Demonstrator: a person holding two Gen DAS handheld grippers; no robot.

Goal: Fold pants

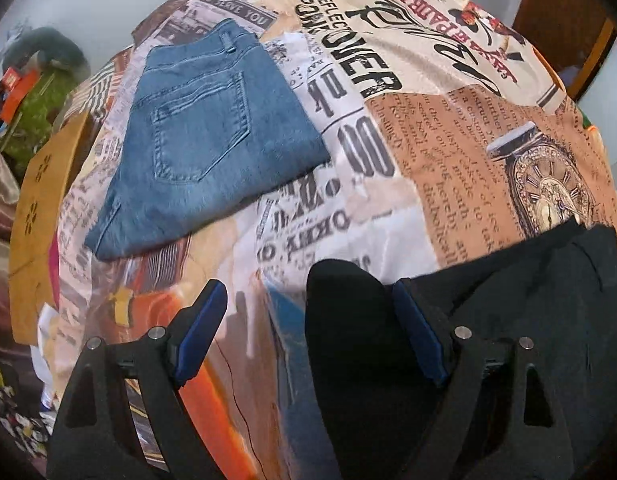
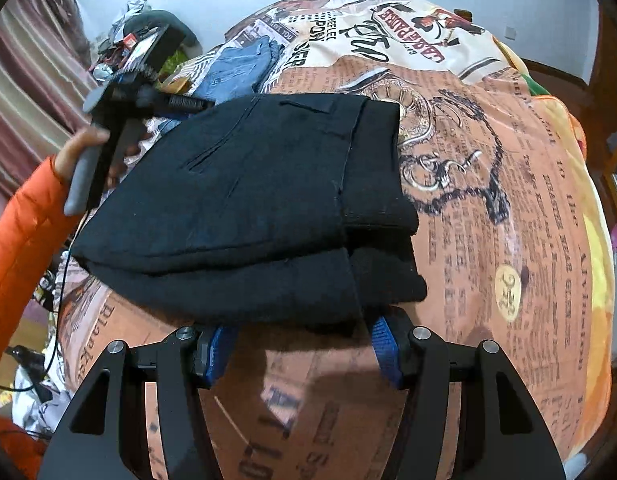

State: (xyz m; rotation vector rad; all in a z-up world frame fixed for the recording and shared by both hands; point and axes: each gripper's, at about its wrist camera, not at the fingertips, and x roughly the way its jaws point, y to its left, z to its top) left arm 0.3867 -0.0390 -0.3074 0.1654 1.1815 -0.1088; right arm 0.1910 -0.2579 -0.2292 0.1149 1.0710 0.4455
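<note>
Newspaper-print bedspread [image 1: 448, 152] fills the left wrist view, folded blue denim jeans [image 1: 212, 136] upper left, left gripper [image 1: 308, 332] spread wide over the folded black pants [image 1: 528, 300] at lower right. Centre-frame in the right wrist view, the pants' near edge seems wedged between the right gripper [image 2: 296, 352] fingers, though contact is hidden.

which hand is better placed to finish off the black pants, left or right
Right, probably. The right gripper sits at the near edge of the folded black pants, its jaws astride the edge. The left gripper has open jaws with only a corner between them, beside the folded jeans.
</note>
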